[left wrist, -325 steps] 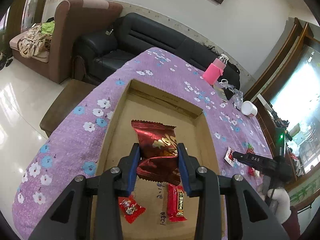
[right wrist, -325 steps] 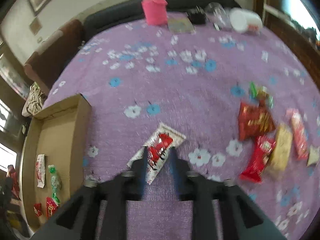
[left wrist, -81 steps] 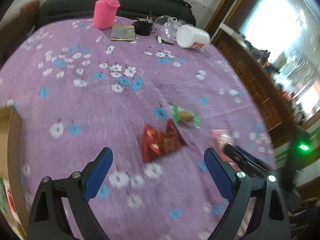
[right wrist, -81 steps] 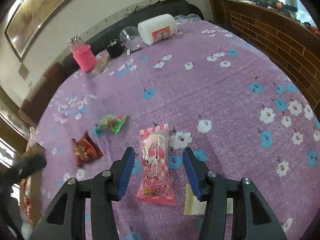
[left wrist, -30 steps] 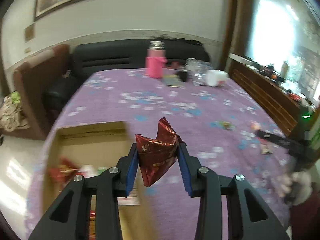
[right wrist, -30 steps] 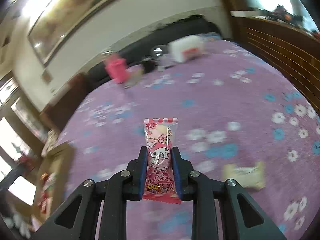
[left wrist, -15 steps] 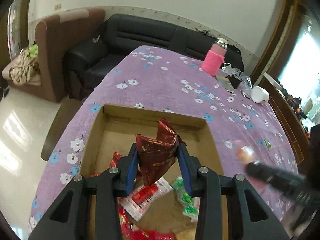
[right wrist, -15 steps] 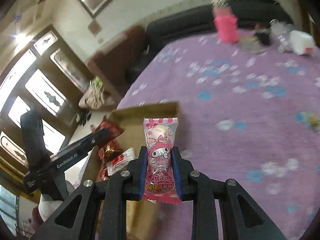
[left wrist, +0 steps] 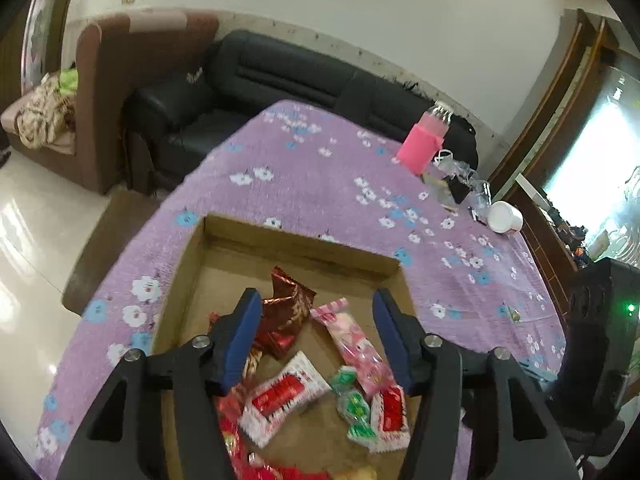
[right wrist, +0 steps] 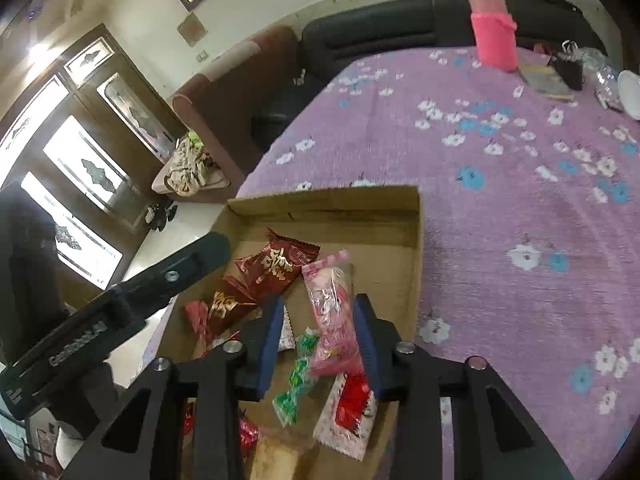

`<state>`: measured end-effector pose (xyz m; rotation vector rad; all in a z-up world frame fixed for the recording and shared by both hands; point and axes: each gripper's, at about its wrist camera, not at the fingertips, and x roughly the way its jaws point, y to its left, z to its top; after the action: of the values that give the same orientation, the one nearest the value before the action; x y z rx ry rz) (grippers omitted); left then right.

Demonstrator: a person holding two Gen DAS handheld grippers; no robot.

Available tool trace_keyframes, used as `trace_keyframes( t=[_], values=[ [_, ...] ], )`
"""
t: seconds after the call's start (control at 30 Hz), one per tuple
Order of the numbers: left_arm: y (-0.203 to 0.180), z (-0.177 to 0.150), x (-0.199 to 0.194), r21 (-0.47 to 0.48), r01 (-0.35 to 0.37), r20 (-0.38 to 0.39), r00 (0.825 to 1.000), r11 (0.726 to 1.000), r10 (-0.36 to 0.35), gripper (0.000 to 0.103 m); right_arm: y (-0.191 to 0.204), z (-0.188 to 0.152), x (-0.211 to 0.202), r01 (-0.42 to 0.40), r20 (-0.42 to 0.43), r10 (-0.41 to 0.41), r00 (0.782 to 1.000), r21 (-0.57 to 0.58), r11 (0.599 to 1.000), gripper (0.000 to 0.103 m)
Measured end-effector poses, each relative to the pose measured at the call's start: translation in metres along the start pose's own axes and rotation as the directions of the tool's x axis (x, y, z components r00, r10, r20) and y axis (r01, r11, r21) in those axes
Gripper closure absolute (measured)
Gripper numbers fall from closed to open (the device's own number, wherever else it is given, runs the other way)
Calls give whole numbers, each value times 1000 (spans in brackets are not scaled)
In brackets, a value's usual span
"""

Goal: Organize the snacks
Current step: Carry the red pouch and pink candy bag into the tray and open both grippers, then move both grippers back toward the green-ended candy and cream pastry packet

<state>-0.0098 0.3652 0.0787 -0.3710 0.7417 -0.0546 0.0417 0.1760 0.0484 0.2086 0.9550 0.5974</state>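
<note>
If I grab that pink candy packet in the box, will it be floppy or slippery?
The pink candy packet probably flexes: thin glossy film, crimped ends. Likely light and somewhat slick. It lies flat in the cardboard box, so it shouldn't roll.

Cardboard box (left wrist: 298,242) sitting on table (left wrist: 304,184), near its edge. Snack packets lying inside: foil packet (left wrist: 286,308) toward far wall, candy bag (left wrist: 354,346) just right of it, wrapped bar (left wrist: 282,394) nearer, small sweets (left wrist: 354,404) beside it. Bottle (left wrist: 424,146) standing at far side, cup (left wrist: 505,218) lying to its right. Sofa (left wrist: 280,76) sitting behind table, armchair (left wrist: 120,76) standing left of sofa.
</note>
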Motion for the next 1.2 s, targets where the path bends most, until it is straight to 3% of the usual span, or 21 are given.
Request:
trace_keyframes(
  t=[0.1, 0.17, 0.27, 0.33, 0.5, 0.6, 0.77, 0.87, 0.93, 1.0, 1.2],
  values=[
    [-21, -8, -36, 57, -58, 90, 995, 997, 53, 30, -3, -10, -30, 1, 45, -1, 999, -9, 1000, 63],
    [-38, -14, -60, 80, -129, 167, 979, 988, 114, 15, -8, -21, -50, 6, 73, -5, 997, -7, 1000, 62],
    [-67, -28, -91, 76, -196, 265, 949, 978, 170, 2, -21, -39, -81, 30, 116, -31, 993, 8, 1000, 61],
    [-85, -37, -103, 83, -198, 283, 944, 977, 168, 1, -35, -55, -102, 67, 160, -71, 985, 29, 997, 58],
    [-126, -66, -112, 127, -190, 266, 952, 974, 151, 1, -61, -86, -140, 164, 221, -178, 959, 81, 983, 58],
    [-149, -84, -112, 152, -179, 247, 959, 972, 138, 1, -77, -102, -153, 173, 231, -201, 952, 136, 975, 58],
    [-186, -107, -105, 258, -232, 232, 957, 938, 173, 1, -97, -124, -169, 194, 227, -244, 943, 222, 956, 58],
    [-198, -118, -101, 293, -232, 217, 961, 927, 172, 1, -103, -133, -186, 225, 248, -288, 925, 252, 941, 57],
    [-206, -125, -94, 313, -241, 201, 962, 919, 184, 1, -110, -136, -198, 225, 270, -301, 915, 279, 934, 48],
    [-212, -131, -88, 333, -249, 187, 963, 910, 195, 1, -116, -138, -201, 245, 271, -327, 905, 297, 923, 47],
    [-227, -143, -79, 386, -231, 160, 970, 893, 182, 1, -133, -146, -196, 241, 236, -327, 915, 329, 913, 47]
  ],
)
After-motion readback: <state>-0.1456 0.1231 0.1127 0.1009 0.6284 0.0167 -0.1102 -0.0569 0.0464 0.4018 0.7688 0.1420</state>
